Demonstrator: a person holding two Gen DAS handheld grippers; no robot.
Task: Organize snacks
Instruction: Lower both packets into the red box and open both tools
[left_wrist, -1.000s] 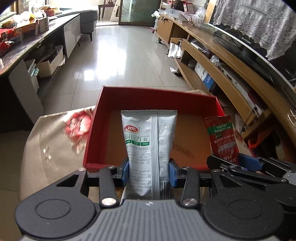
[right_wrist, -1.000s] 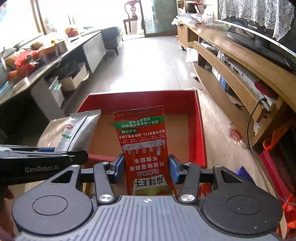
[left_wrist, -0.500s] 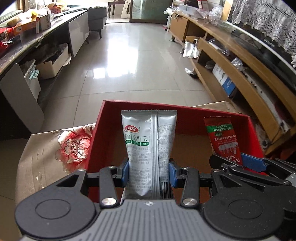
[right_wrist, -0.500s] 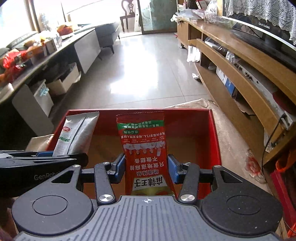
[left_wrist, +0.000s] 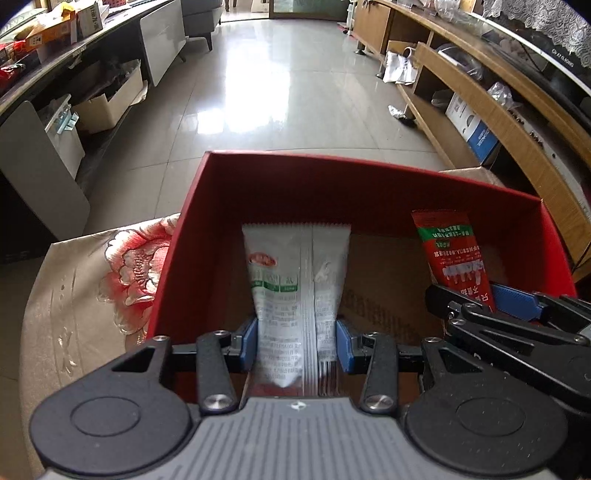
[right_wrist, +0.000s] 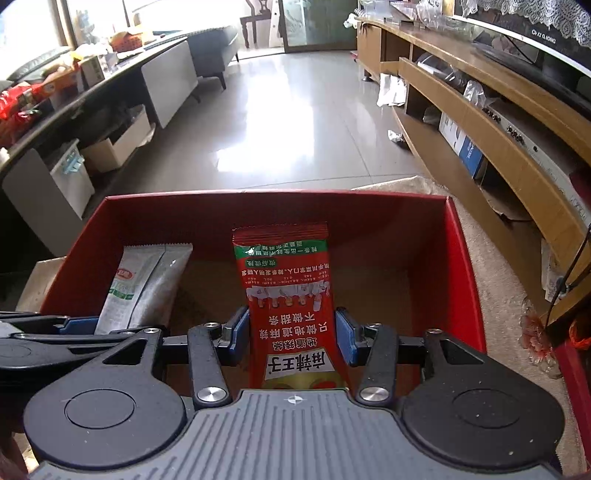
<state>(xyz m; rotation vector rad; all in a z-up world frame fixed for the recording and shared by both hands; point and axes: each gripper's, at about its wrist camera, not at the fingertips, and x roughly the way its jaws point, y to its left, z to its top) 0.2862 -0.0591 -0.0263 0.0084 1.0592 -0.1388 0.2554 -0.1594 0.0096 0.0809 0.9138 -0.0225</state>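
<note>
Both tongs have descended, so the red box (left_wrist: 221, 192) now surrounds their packets. Only the left wrist view shows the floral worktop cloth (left_wrist: 122, 266). Left tongs (left_wrist: 295, 341) clench the silver packet (left_wrist: 295, 280); right tongs (right_wrist: 291, 334) clench the red packet (right_wrist: 288, 295).

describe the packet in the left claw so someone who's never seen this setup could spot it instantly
Find the red box with the brown cardboard floor, sitting on the flowered cloth. Two snack packets are held over it, each pinched in a claw. The one in the left claw is the silver-grey packet with a small red oval logo and green band; its neighbour, the red packet in the right claw, is bright red.
</note>
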